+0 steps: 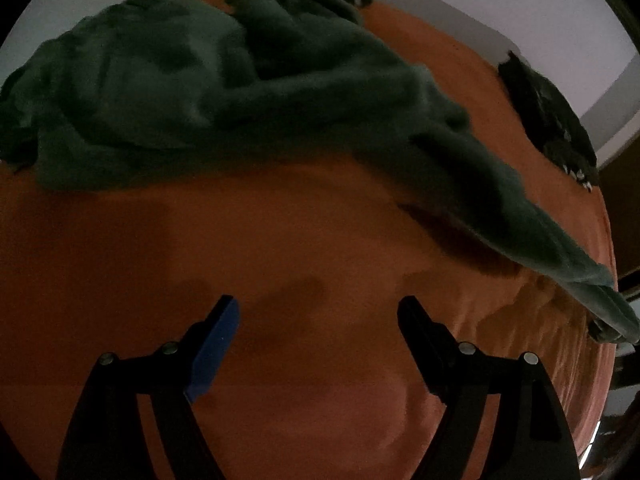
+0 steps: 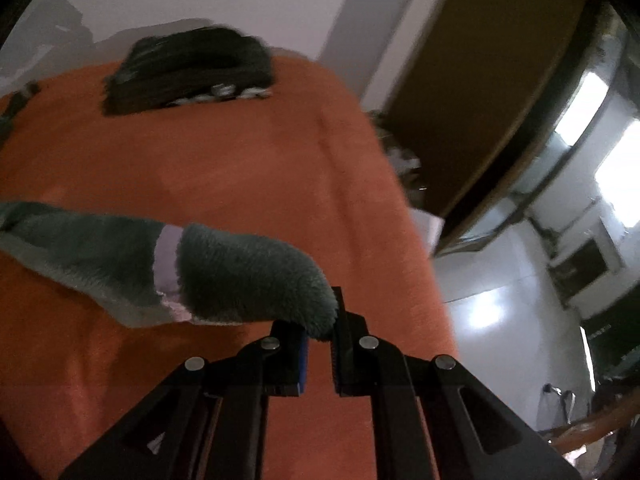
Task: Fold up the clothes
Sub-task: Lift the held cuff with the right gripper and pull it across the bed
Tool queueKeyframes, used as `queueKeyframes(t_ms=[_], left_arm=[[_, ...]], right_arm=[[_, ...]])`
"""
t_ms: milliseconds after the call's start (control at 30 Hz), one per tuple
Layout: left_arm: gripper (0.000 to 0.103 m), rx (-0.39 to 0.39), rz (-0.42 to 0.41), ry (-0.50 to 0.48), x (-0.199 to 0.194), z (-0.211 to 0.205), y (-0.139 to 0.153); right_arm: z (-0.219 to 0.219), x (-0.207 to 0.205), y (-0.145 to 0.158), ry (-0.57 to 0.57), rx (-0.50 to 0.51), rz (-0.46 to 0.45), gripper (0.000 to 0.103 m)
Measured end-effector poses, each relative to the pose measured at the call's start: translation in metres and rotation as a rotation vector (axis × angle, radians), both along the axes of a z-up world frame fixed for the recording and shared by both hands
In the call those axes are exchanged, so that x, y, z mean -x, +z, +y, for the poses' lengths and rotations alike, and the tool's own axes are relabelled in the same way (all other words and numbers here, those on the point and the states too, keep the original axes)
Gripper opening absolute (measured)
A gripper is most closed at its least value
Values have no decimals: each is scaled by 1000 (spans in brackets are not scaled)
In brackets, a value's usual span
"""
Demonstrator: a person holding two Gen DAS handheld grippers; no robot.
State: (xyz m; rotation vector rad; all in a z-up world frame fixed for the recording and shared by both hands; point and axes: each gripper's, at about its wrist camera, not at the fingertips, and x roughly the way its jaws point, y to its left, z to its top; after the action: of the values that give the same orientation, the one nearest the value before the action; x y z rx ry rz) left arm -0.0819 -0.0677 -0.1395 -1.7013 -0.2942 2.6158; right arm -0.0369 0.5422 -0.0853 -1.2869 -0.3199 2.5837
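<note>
Orange cloth (image 1: 280, 248) covers the whole surface, and on it lies a dark green fleece garment (image 1: 224, 92), bunched in a heap toward the far left in the left wrist view. One long part of it stretches out from the heap toward the right edge of the surface, lifted clear of the cloth near its end with a shadow beneath.

That end is in the right hand-held gripper (image 2: 320, 334): its two fingers are pressed together on the fuzzy green tip, which carries a pale lilac band a little way back from the grip. The garment trails off to the left from there, above the orange cloth.

The left hand-held gripper (image 1: 318, 312) points down at bare orange cloth in front of the heap, its fingers spread wide apart with nothing between them; one finger bears a blue pad (image 1: 216, 350).

A second, black garment (image 2: 192, 72) sits folded near the far edge of the surface, well apart from the green one, with some white showing at its near side. Beyond the surface are a pale wall and a brown door (image 2: 492, 60).
</note>
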Motion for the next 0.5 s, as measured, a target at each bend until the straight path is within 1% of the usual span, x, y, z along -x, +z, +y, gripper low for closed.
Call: queueKeyframes(t_ms=[133, 233, 300, 367, 400, 433, 467, 500], left_arm=[[83, 15, 19, 13, 1, -8, 6], [83, 12, 17, 12, 2, -8, 5], [83, 15, 13, 7, -1, -11, 5], [83, 13, 9, -2, -4, -19, 7], [83, 12, 10, -6, -5, -20, 9], [83, 11, 13, -10, -5, -20, 10], [83, 9, 15, -15, -6, -21, 12], [83, 8, 18, -19, -5, -20, 13]], right_arm=[[29, 13, 4, -68, -40, 22, 7], [38, 22, -5, -86, -33, -18, 8], [29, 24, -10, -58, -29, -47, 10], [15, 24, -12, -2, -16, -86, 17], [8, 23, -10, 24, 2, -93, 25], [0, 23, -8, 51, 20, -99, 36], [-8, 22, -4, 78, 38, -98, 41], [-18, 21, 3, 112, 56, -86, 50]])
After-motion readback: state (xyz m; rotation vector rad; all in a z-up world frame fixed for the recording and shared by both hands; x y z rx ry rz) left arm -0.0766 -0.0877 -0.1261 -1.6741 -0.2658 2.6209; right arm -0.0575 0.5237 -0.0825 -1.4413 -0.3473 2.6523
